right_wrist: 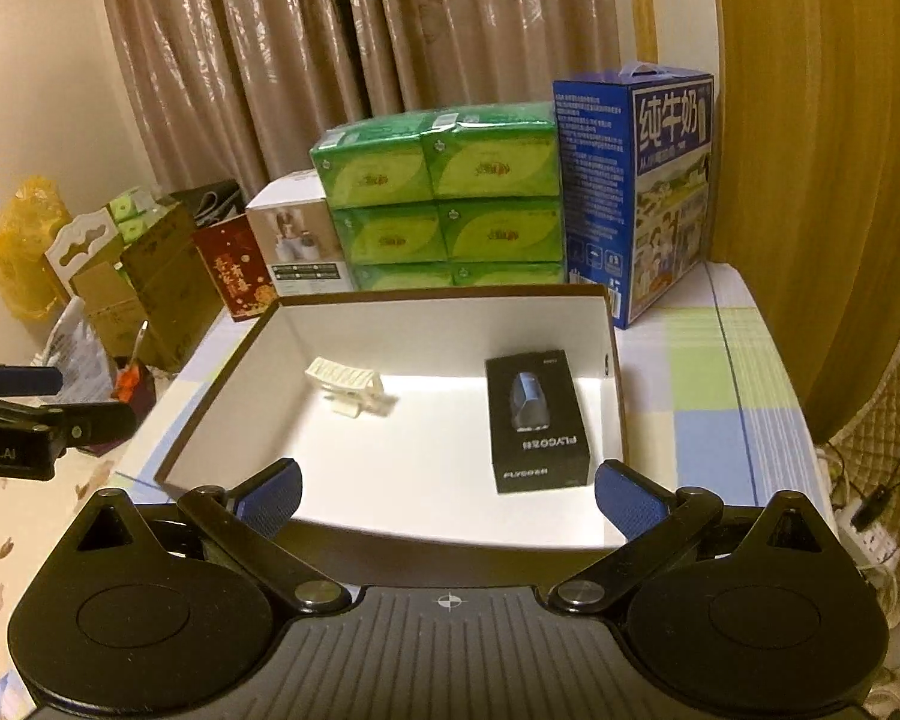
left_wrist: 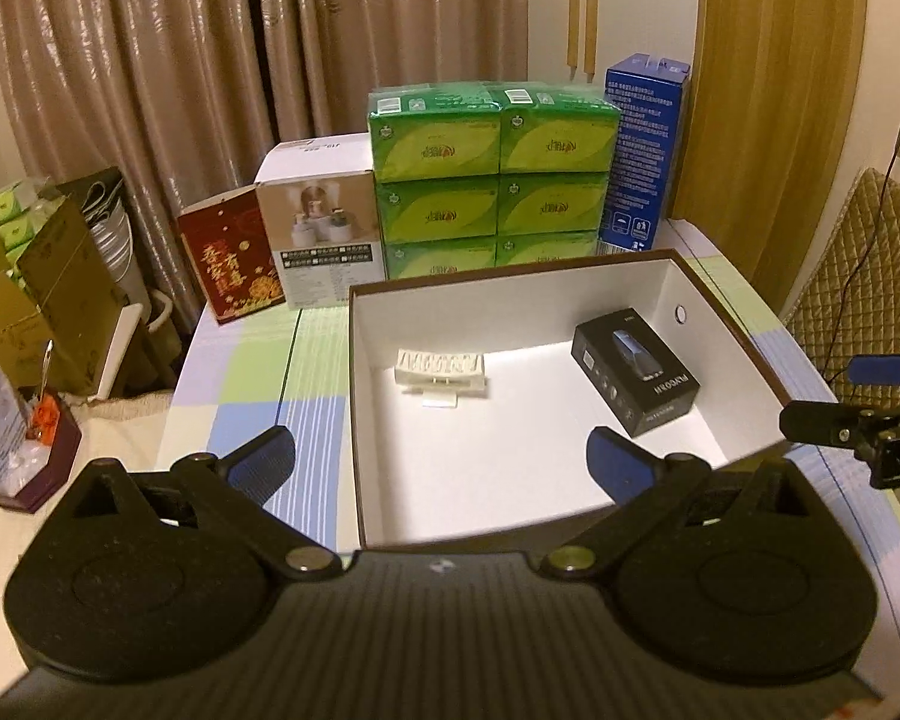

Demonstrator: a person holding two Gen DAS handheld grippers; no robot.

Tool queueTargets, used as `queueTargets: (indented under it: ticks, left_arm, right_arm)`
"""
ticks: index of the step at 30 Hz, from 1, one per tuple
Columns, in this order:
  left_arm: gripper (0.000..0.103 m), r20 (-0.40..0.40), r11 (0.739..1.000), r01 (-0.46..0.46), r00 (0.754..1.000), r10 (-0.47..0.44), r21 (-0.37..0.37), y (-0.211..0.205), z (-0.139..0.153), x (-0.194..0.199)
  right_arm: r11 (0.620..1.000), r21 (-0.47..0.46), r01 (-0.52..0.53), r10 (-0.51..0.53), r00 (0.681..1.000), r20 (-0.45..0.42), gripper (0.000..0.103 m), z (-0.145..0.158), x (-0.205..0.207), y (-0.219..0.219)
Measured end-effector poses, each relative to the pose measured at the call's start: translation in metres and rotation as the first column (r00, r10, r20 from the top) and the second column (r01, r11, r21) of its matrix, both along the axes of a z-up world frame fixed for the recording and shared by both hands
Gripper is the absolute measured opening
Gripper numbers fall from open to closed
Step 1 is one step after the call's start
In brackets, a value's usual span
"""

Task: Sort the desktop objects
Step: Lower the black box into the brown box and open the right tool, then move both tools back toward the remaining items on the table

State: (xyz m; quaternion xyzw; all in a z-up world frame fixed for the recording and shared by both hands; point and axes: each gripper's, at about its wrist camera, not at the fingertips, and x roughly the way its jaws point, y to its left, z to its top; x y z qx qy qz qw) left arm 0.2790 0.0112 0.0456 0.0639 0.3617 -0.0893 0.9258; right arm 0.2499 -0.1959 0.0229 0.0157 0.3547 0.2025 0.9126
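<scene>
1. White-lined cardboard box w/ brown outer walls (left_wrist: 660, 276), lid off, sits on a table under a pastel check cloth (left_wrist: 252, 372). It is the landmark; all places below are relative to it.
2. Inside the box, toward its right wall: black rectangular product carton w/ a shaver picture (right_wrist: 537, 420), lying flat. Probably already sorted in.
3. Inside the box, toward its left-rear corner: small cream plastic ridged clip-like piece (right_wrist: 348, 387), well apart from the black carton. Exact type too small to tell.
4. Left gripper (left_wrist: 441, 462), black frame w/ blue pads, hovers over the box's near-left edge. Tongs spread as wide as they go; nothing between them, nothing touched.
5. Right gripper (right_wrist: 447, 495), same build, hovers over the box's near wall, in line w/ the black carton. Tongs spread wide, empty.
6. Both grippers tilt down toward the box interior. My read: both are free b/c each item lies settled on the box floor.
7. Behind the box, touching or just behind its rear wall: stack of green shrink-wrapped tissue packs (left_wrist: 492, 180). Right of the stack: tall blue milk carton w/ handle (right_wrist: 636, 192). Left of it: white appliance box (left_wrist: 324, 234) and dark red festive box (left_wrist: 234, 258). These look like storage, not sorting items.
8. No loose item shows on the cloth near the box, so the task seems done or nearly so.
</scene>
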Motion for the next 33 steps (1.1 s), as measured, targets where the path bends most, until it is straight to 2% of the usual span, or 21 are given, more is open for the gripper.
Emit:
queueTargets:
  ticks: [5, 18, 33]
  left_arm:
    - [0.102, 0.012, 1.0, -0.026, 1.0, 0.026, 0.001, 0.005, 0.003, -0.024]
    - [0.102, -0.044, 0.999, -0.007, 0.999, 0.006, -0.032, 0.006, -0.006, -0.072]
    - [0.102, -0.07, 1.0, -0.01, 0.998, 0.011, 0.004, 0.009, -0.022, -0.117]
  right_arm:
    - [1.0, 0.006, 0.0, 0.0, 1.0, -0.001, 0.101, 0.002, -0.023, -0.002]
    - [1.0, -0.006, -0.026, 0.026, 1.0, -0.01, 0.101, 0.001, -0.07, -0.005]
    - [0.999, -0.038, -0.03, 0.027, 0.997, -0.075, 0.101, -0.022, -0.109, -0.021]
